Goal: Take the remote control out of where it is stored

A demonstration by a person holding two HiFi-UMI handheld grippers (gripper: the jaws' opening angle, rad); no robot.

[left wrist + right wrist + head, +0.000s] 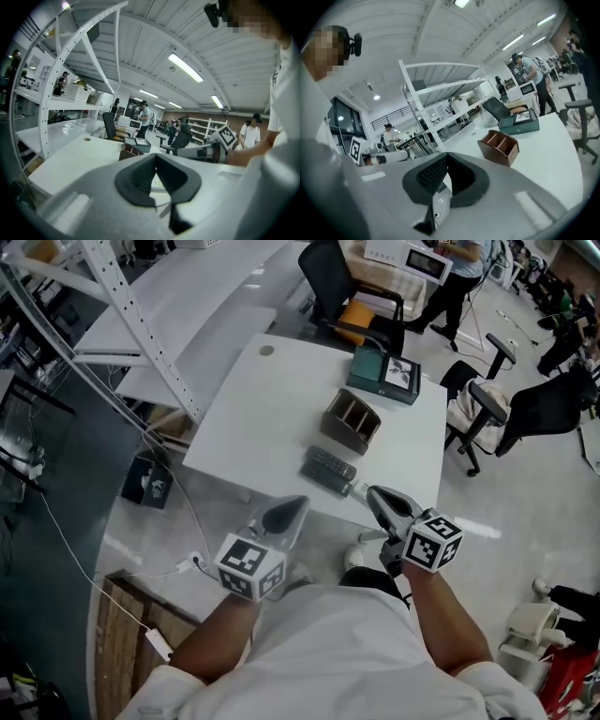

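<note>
The dark remote control [329,470] lies flat on the white table [253,418], just in front of the brown compartment holder [352,420]. No remote shows in the holder's open slots [499,146]. My left gripper [298,504] hovers off the table's near edge, left of the remote, its jaws closed tip to tip [155,157] with nothing between them. My right gripper [373,493] hangs at the near edge just right of the remote, also shut and empty [446,155]. Neither touches the remote.
A teal box [384,374] stands behind the holder near the far edge. A black chair with an orange cushion [352,296] is beyond the table, and more office chairs [487,404] are to the right. White racking [141,324] runs along the left. People stand in the background.
</note>
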